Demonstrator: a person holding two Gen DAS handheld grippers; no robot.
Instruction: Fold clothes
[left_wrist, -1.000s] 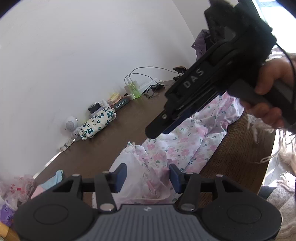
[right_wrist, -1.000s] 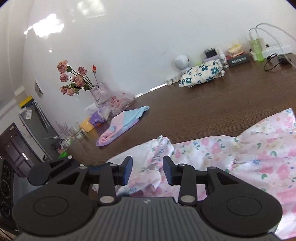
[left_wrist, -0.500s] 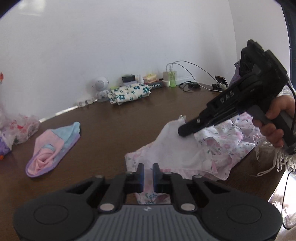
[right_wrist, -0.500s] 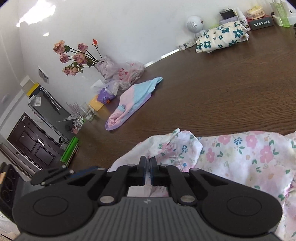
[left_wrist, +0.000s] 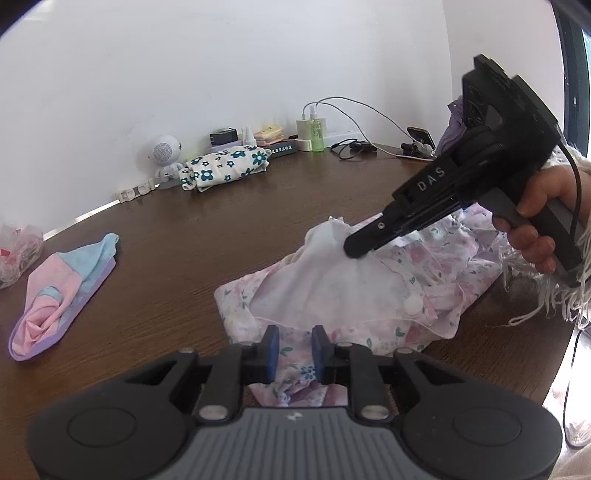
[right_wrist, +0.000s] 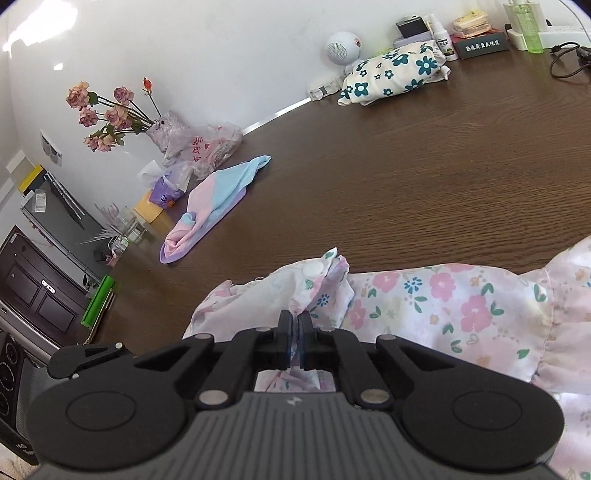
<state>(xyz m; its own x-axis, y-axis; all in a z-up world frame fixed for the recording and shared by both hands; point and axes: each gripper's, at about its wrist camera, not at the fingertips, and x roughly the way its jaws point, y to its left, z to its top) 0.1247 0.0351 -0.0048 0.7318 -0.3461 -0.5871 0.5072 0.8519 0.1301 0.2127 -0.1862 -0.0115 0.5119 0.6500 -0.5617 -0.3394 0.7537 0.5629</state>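
While the right gripper (right_wrist: 294, 334) stayed pinched on the floral garment (right_wrist: 443, 299), the left gripper (left_wrist: 294, 349) was opening, cloth between pads.

Floral garment (right_wrist: 443, 306): cut off at right and bottom edges of right wrist view; near hem hidden under left gripper (left_wrist: 294, 349) body in left wrist view.
Cloth pinched in right gripper (right_wrist: 294, 330): mostly hidden between pads and under housing.
Right hand (left_wrist: 535, 221): only fingers visible, rest past frame edge.
Plastic bag (left_wrist: 18, 251): cropped at left edge of left wrist view.
Dark box (right_wrist: 480, 44) label: print too small to read.
Phone (left_wrist: 421, 137): partly hidden behind right gripper.
Dark cabinet (right_wrist: 29, 291): cut off at left edge.
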